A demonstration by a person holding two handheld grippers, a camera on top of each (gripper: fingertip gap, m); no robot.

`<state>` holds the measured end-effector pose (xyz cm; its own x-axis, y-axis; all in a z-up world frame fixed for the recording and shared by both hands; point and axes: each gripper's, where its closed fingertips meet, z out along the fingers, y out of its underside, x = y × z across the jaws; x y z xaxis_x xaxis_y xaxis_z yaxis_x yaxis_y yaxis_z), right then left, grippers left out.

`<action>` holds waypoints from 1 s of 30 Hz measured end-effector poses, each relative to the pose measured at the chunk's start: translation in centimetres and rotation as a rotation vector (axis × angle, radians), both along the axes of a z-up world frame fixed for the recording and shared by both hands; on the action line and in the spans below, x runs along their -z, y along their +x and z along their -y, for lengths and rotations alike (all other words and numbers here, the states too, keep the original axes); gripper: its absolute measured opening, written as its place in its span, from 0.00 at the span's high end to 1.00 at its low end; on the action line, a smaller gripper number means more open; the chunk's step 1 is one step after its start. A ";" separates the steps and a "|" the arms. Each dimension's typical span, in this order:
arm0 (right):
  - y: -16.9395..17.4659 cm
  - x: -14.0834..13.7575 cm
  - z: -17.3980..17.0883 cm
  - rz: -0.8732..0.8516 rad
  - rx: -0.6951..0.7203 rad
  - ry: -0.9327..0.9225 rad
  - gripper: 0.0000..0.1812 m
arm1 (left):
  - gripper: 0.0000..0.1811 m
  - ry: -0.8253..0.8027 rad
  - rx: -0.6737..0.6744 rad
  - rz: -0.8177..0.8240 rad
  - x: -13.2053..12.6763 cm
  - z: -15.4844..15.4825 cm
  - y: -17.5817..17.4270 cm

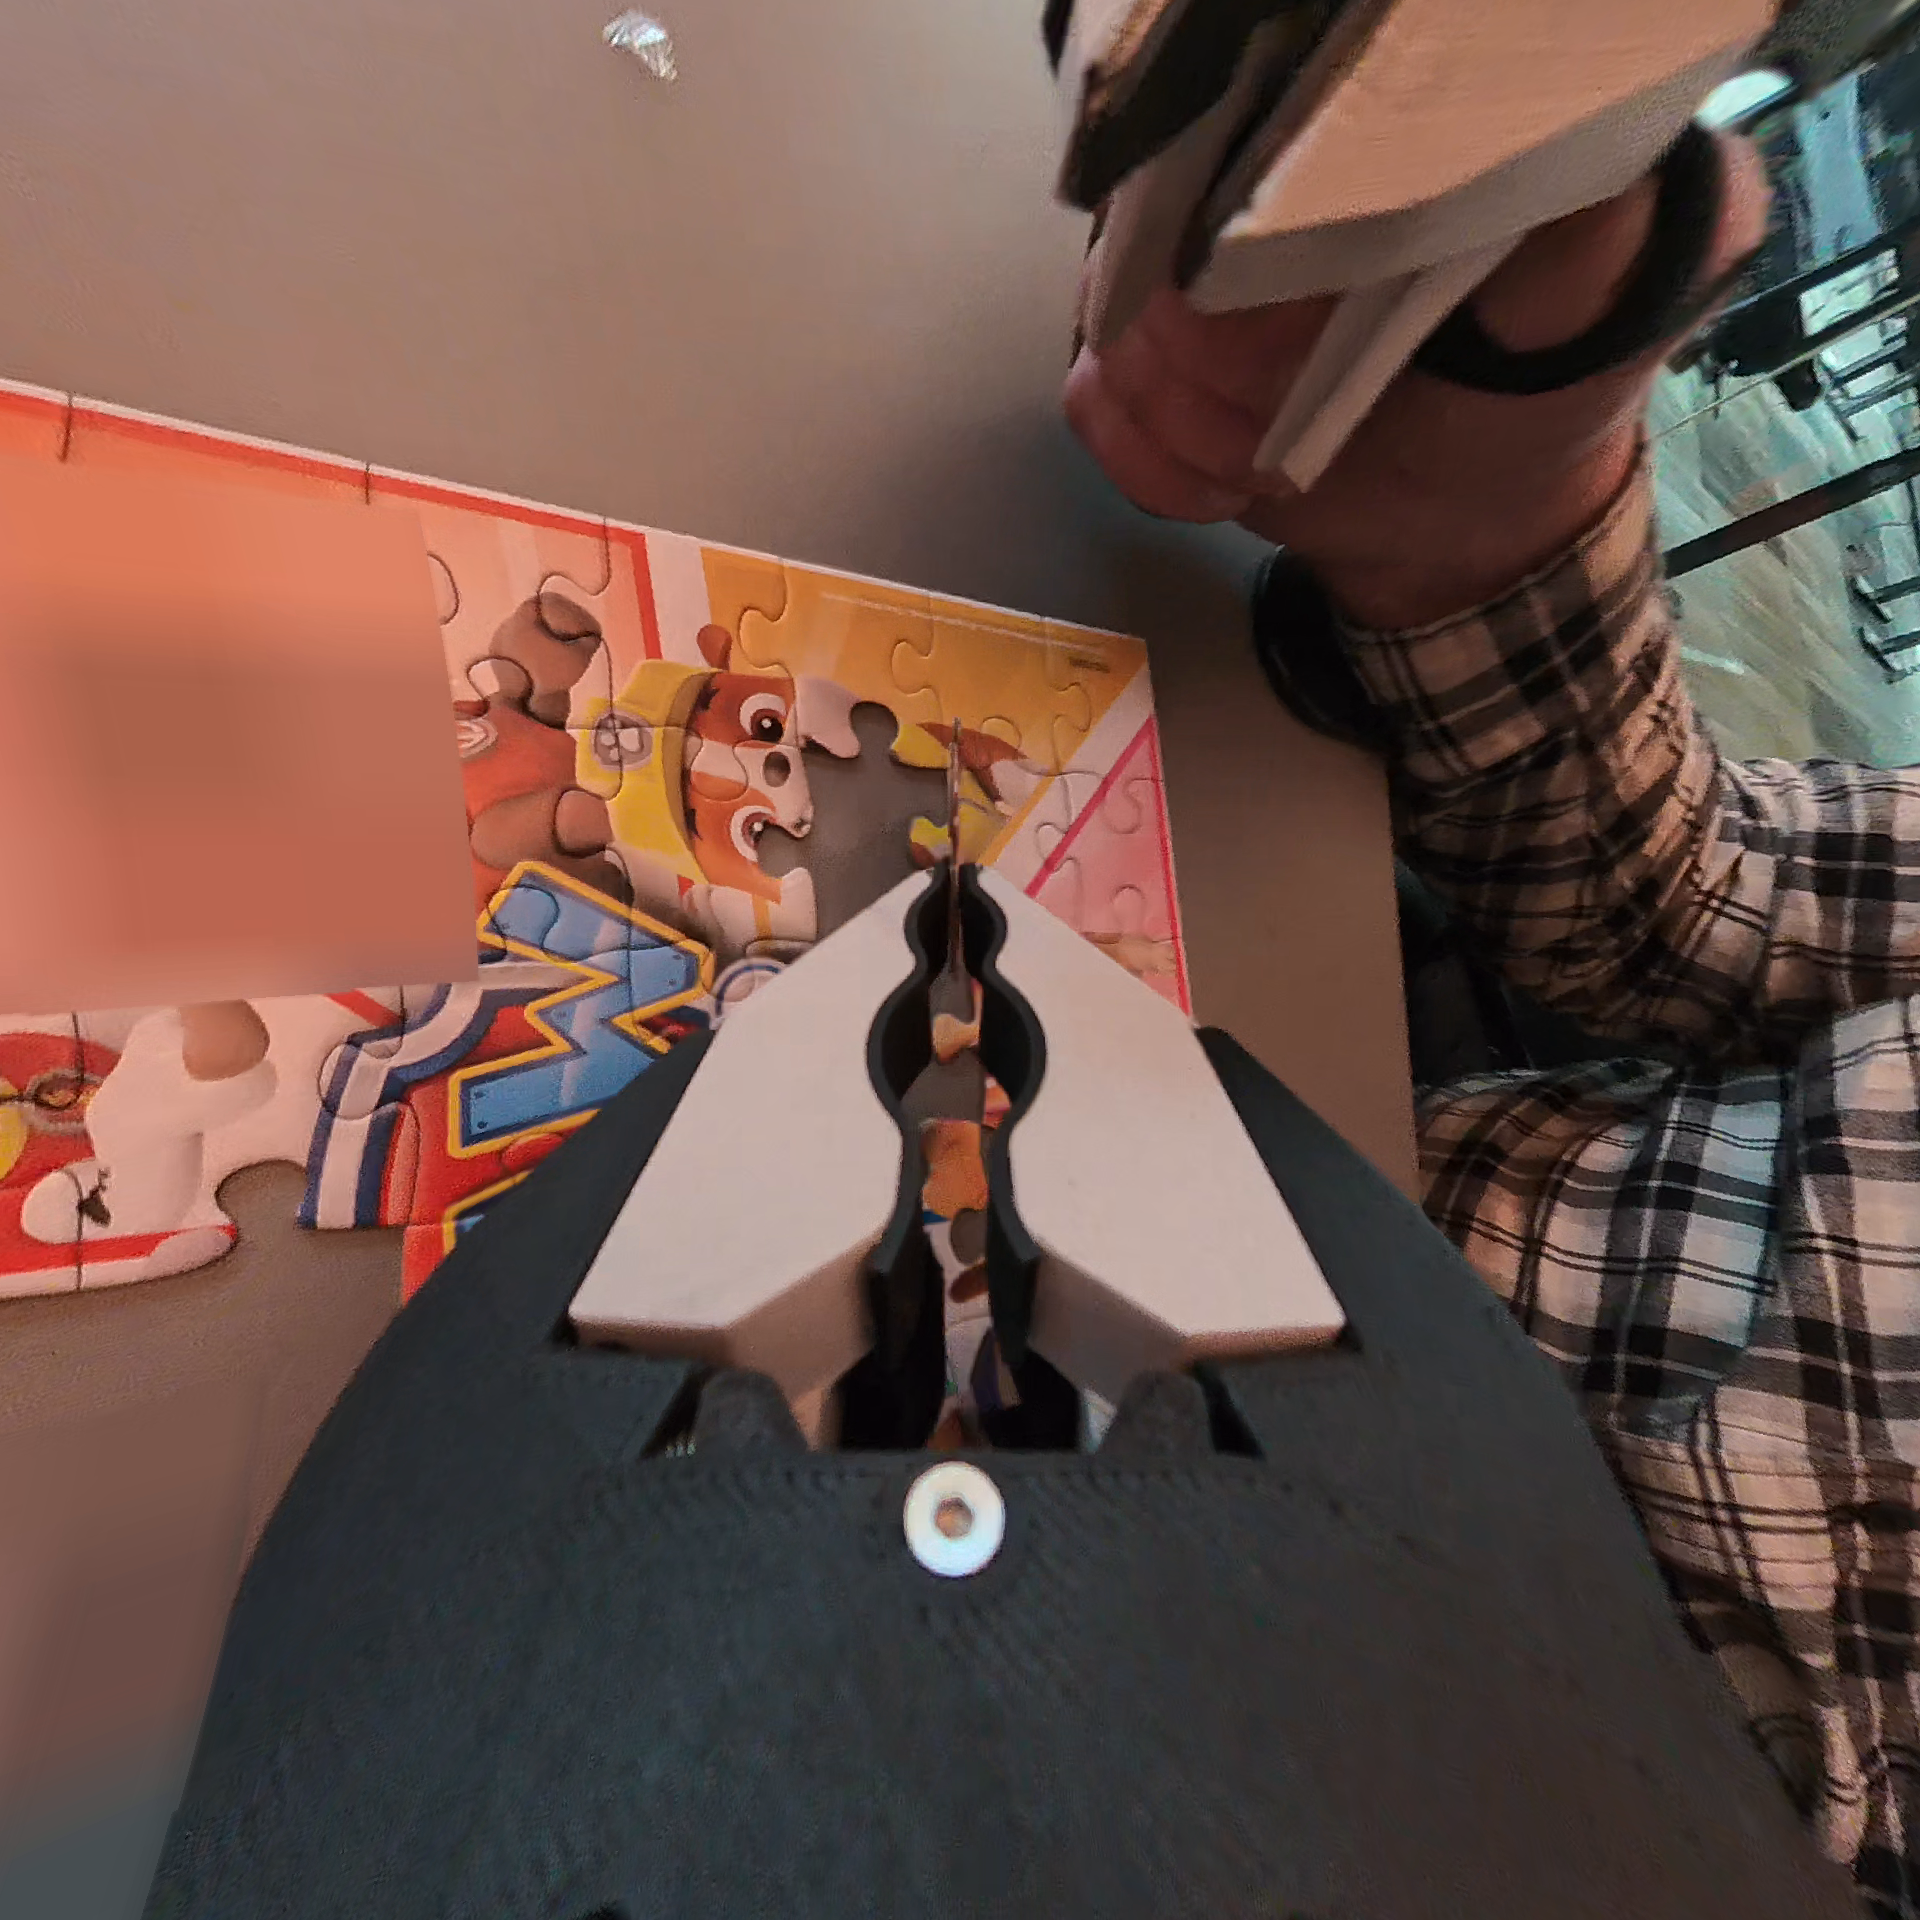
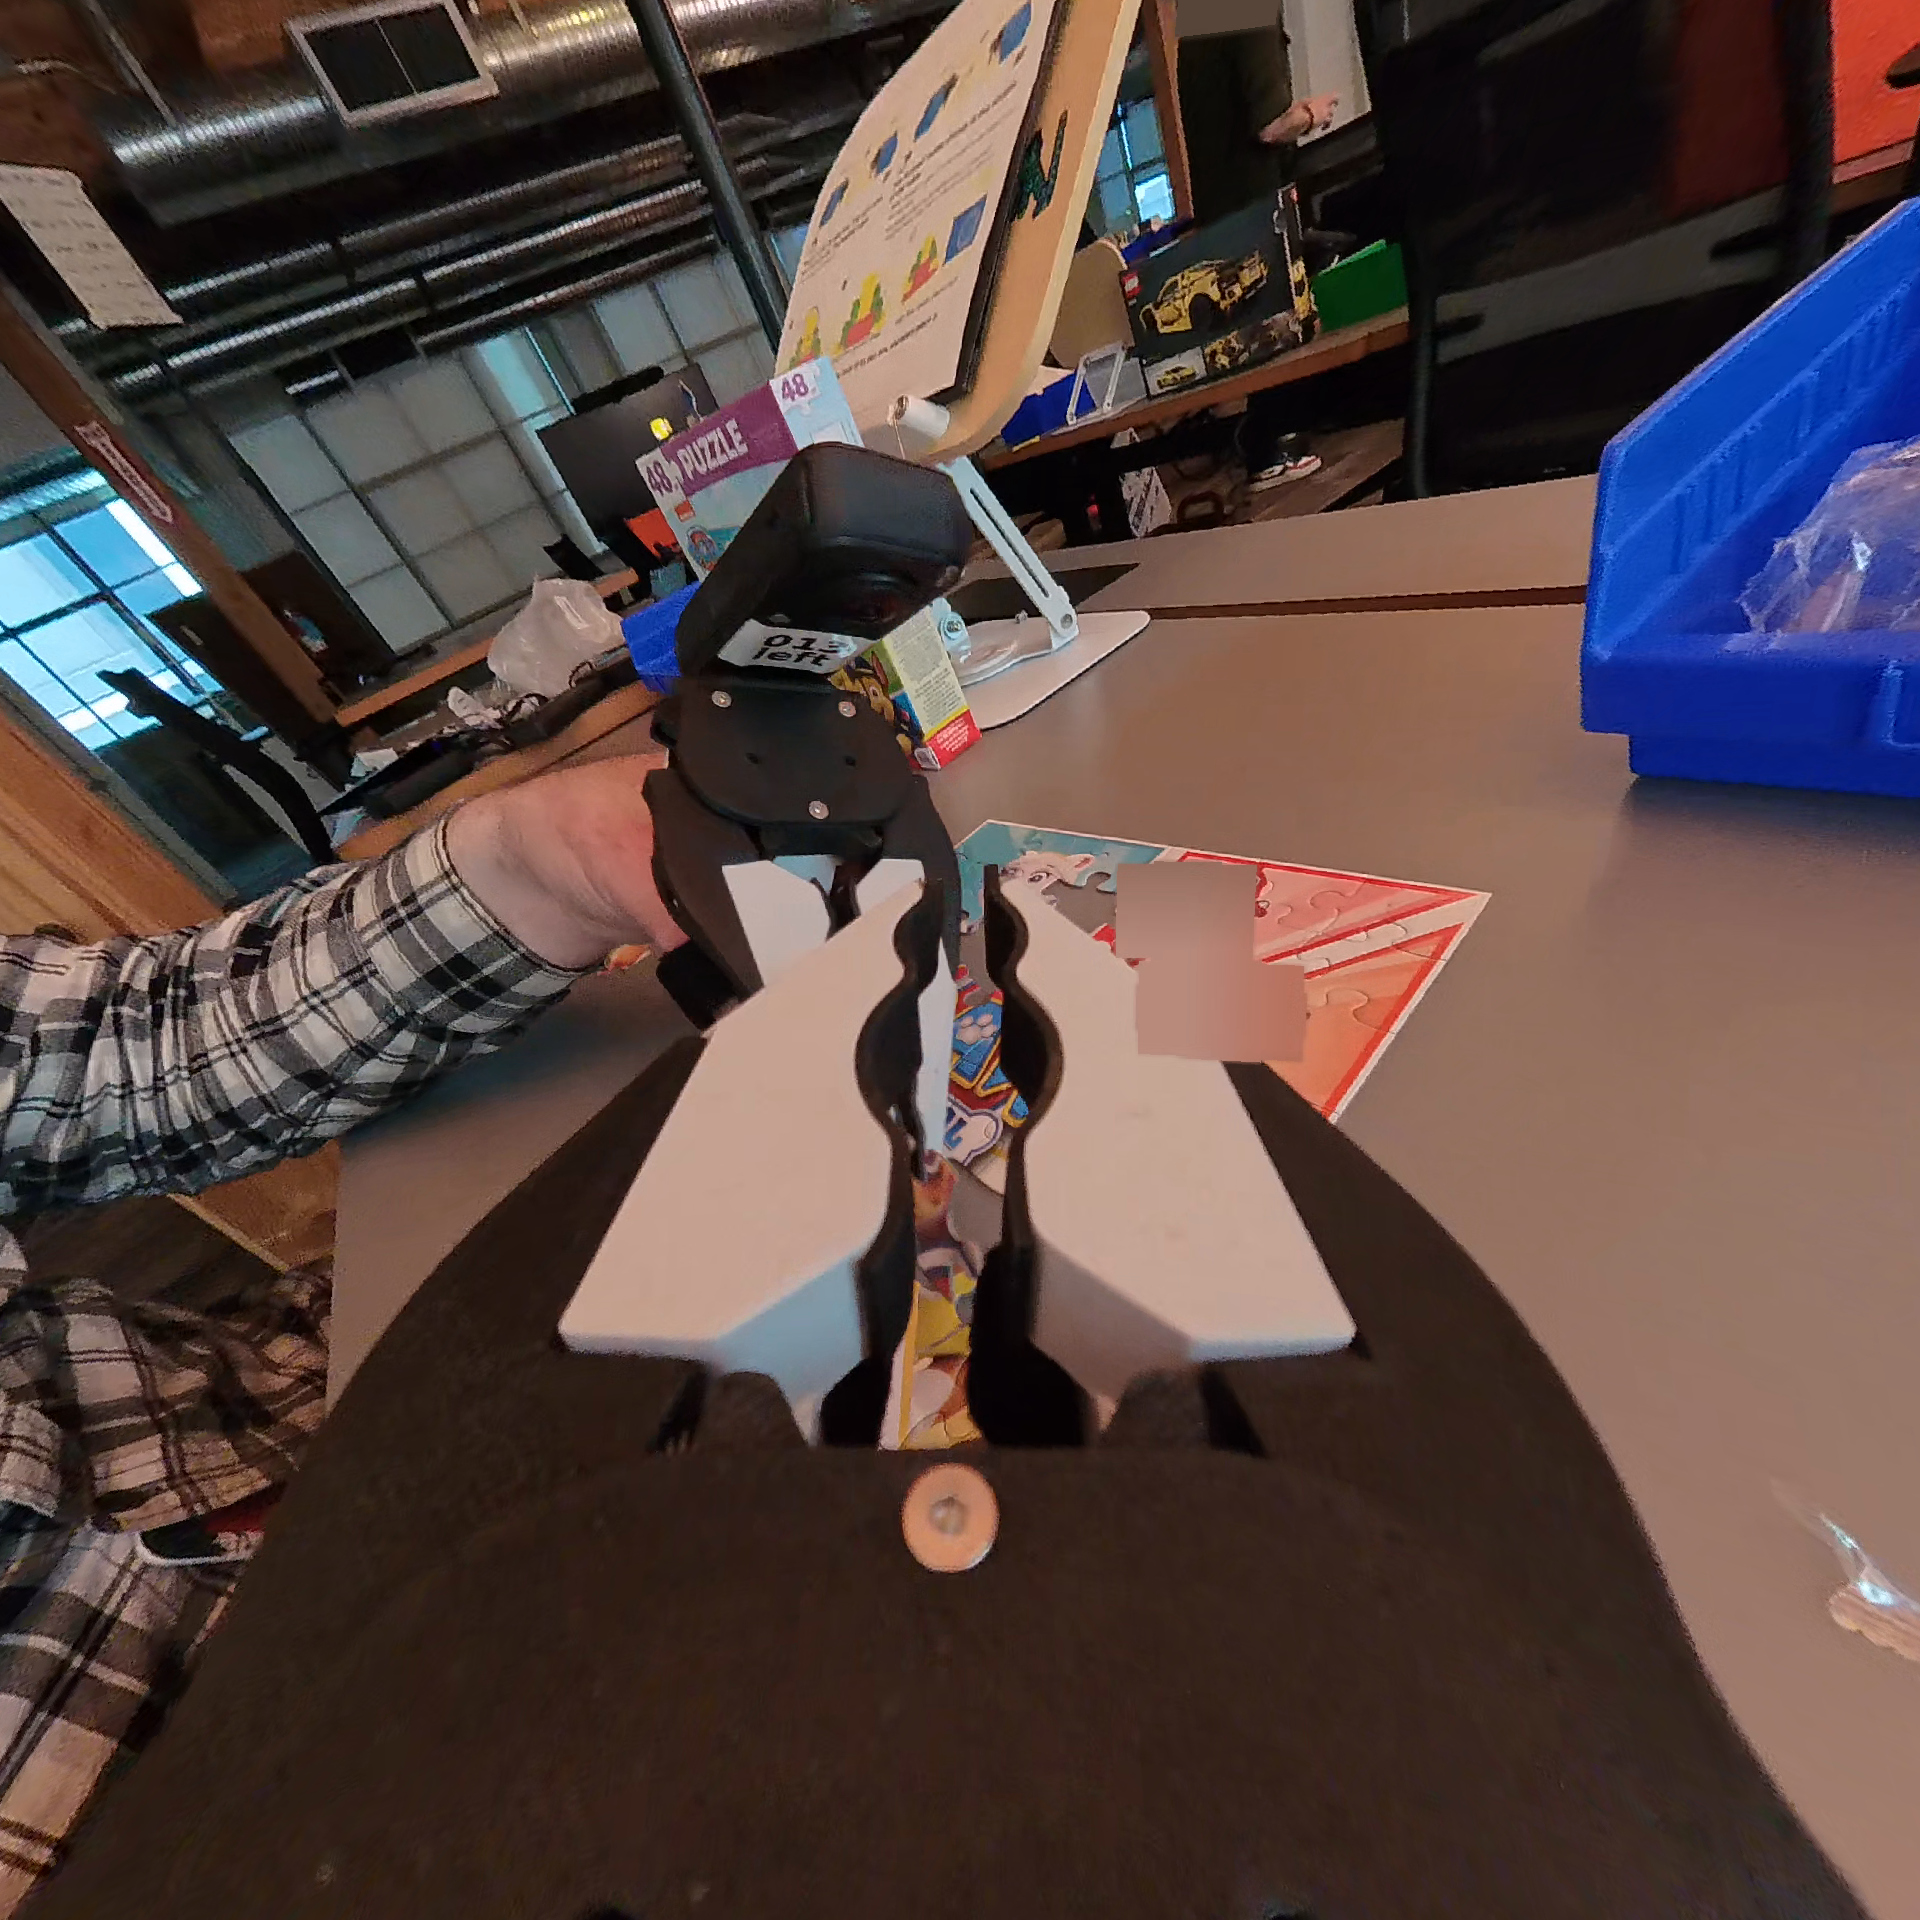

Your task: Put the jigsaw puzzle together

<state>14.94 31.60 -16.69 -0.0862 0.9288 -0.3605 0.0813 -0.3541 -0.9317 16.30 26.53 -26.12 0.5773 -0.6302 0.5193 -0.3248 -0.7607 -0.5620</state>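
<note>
A colourful cartoon jigsaw puzzle (image 1: 935, 644) lies mostly assembled on the grey table (image 1: 520, 260). It has an empty piece-shaped gap (image 1: 842, 842) near its right end. My left gripper (image 1: 951, 873) is shut on a puzzle piece (image 1: 954, 790), held edge-on just above the right side of that gap. My right gripper (image 2: 963, 899) is nearly closed with a thin slit and holds nothing. It hovers above the puzzle (image 2: 1371, 935), close beside the left gripper's body (image 2: 790, 769). In the left wrist view the right gripper is blurred at the top right (image 1: 1299, 208).
A blue bin (image 2: 1745, 582) with plastic bags stands at the right. A puzzle box (image 2: 748, 447) and a white stand with a picture sheet (image 2: 935, 208) are at the back. A plastic scrap (image 2: 1870, 1621) lies near the right. The person's plaid sleeve (image 1: 1610, 935) is beside the puzzle. Spacing between my two grippers at the tips: around 10 cm.
</note>
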 end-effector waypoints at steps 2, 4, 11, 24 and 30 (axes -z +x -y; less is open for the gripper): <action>-0.2 0.1 0.2 0.009 -0.004 0.009 0.97 | 1.00 -0.014 0.001 0.003 0.3 -0.1 0.3; -0.2 0.1 0.3 0.007 -0.006 0.012 0.97 | 1.00 -0.022 -0.012 0.009 0.3 -0.4 0.4; 0.0 -0.3 0.2 -0.009 0.001 0.012 0.97 | 0.99 -0.045 -0.025 0.026 0.5 -0.9 0.7; 0.0 -0.4 0.3 -0.017 -0.005 0.011 0.97 | 0.98 -0.074 -0.024 0.022 0.7 -0.7 0.3; 0.0 -0.4 0.3 -0.019 -0.003 0.005 0.97 | 1.00 -0.042 -0.028 0.031 0.3 -0.9 -0.2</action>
